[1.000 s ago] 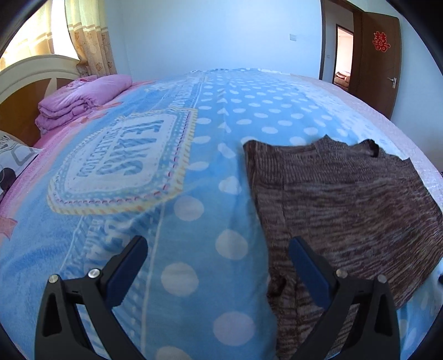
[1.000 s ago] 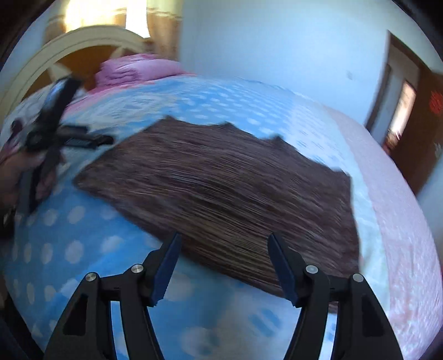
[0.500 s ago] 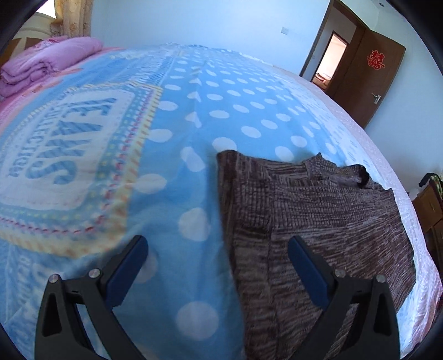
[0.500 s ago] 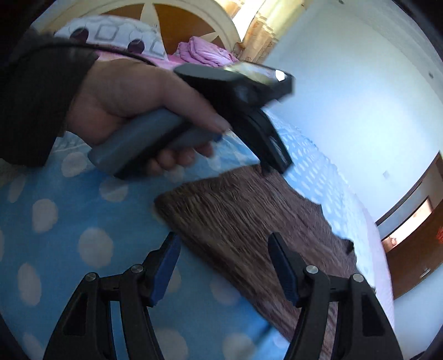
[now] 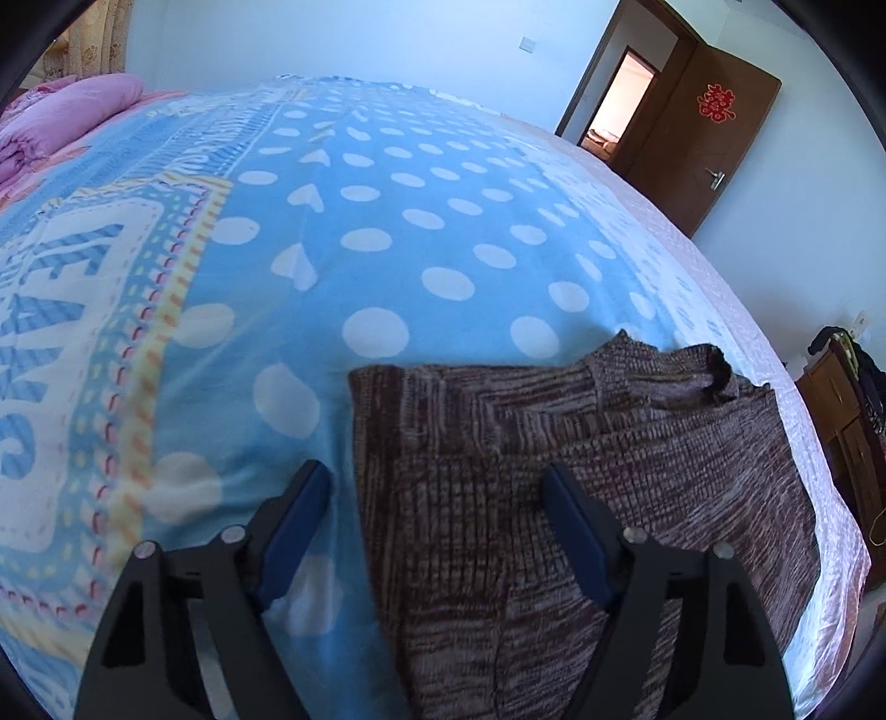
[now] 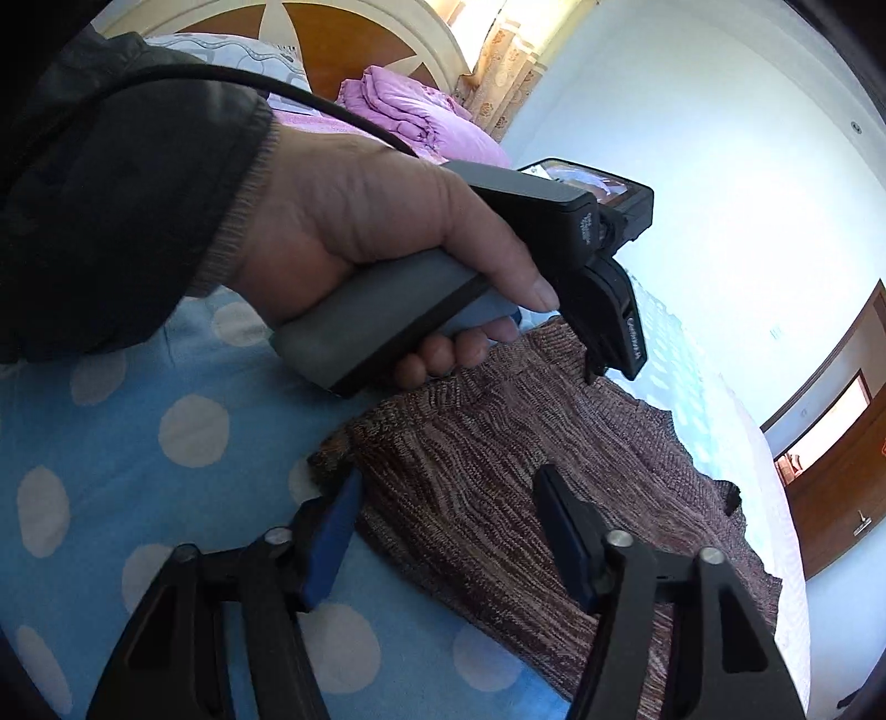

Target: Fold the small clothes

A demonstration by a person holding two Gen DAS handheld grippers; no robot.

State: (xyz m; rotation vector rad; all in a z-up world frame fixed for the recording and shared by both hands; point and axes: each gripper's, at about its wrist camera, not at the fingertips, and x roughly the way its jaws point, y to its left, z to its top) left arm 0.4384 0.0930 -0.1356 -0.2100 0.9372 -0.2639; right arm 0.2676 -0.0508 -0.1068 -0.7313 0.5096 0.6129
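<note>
In the left wrist view, the left gripper [image 5: 432,498] points down at a brown knitted sweater [image 5: 609,471] lying flat on the bed [image 5: 387,249], which is covered by a blue blanket with white dots. The sweater lies toward the bed's right side, its neck opening on the far edge. The gripper's jaws have just been closing but are not clenched: they straddle the sweater's left edge, the left finger over the blanket, the right finger over the knit, and the blue pads [image 5: 576,531] press on nothing. A folded pink quilt [image 5: 61,116] sits at the far left, and a brown door [image 5: 703,122] stands open in the far wall.

In the right wrist view, the right gripper [image 6: 448,515] is at the sweater's [image 6: 554,471] near corner. Its jaws have also just been closing and remain released, the left pad just beside the corner's edge and the right pad over the fabric, with the knit between them but not pinched. Beyond, a hand [image 6: 360,221] in a dark sleeve [image 6: 122,194] holds the grey handle of the left gripper [image 6: 614,338], whose tips reach the sweater's far corner. The pink quilt [image 6: 410,116] lies before the wooden headboard [image 6: 332,33].
</note>
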